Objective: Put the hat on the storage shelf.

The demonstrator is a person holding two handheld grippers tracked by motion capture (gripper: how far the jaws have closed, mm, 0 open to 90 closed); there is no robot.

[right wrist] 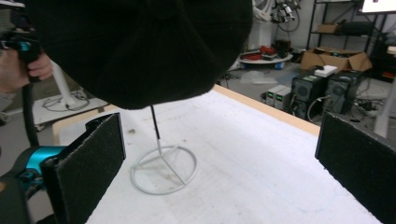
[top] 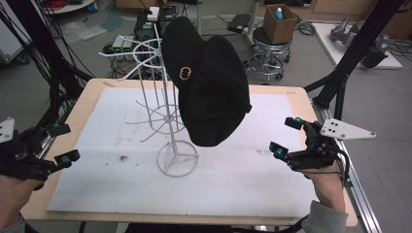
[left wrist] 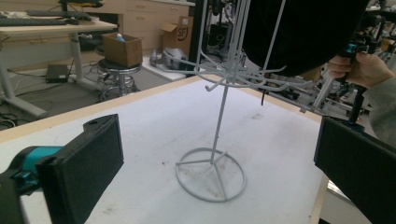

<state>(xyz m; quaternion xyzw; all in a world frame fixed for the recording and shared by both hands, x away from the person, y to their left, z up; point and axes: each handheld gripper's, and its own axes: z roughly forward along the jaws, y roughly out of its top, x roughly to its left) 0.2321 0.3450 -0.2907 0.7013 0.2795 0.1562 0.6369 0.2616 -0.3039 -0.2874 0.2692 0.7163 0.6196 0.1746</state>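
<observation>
Hanging on white wire rack (top: 167, 97): black cap (top: 206, 82), off the table | left gripper (top: 62, 143) left of rack, jaws wide, empty | right gripper (top: 286, 137) right of rack, jaws wide, empty, likely poised to take cap.

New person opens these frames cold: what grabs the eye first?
The big black cap with a gold ring emblem, hanging on the white wire rack at mid-table, well above the white mat. Next, the two open hand-held grippers flanking it: the left hand-held gripper at the table's left edge and the right hand-held gripper at its right, both clear of the cap.
</observation>
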